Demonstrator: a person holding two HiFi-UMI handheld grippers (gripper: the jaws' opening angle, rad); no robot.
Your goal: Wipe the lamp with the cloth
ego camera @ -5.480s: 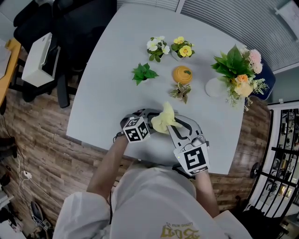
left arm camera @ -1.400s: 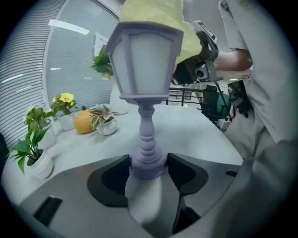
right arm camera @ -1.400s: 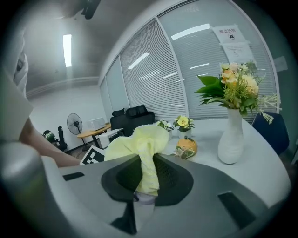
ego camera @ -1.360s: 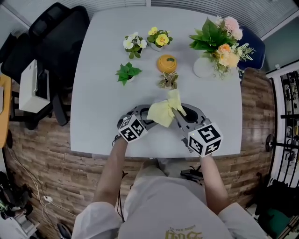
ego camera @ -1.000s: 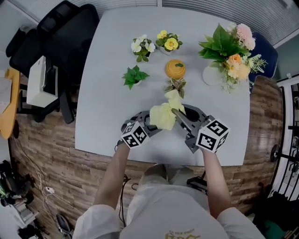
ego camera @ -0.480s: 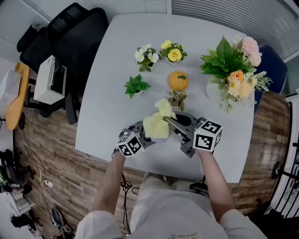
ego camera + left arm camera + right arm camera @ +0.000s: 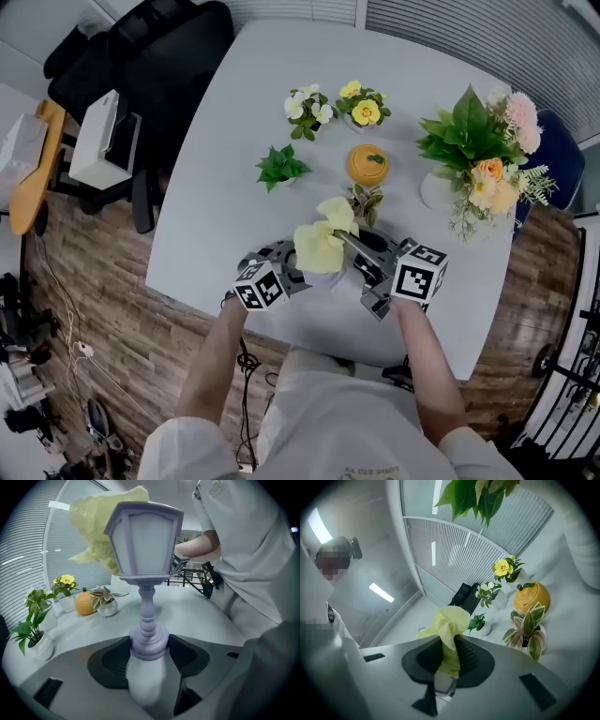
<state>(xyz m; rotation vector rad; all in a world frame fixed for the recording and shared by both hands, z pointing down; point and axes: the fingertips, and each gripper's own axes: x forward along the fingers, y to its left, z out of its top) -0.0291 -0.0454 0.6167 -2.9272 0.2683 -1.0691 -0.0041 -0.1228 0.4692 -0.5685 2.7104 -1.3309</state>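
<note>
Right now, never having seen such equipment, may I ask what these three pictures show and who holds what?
A person holds a two-jaw gripper in each hand. The head view looks down from the person's head; the other two come from cameras on the grippers. The left gripper clamps the base of a lilac lamp. The right gripper pinches a yellow cloth, held at the lamp's top. On the white table stand small potted plants, an orange ornament and a bouquet.
</note>
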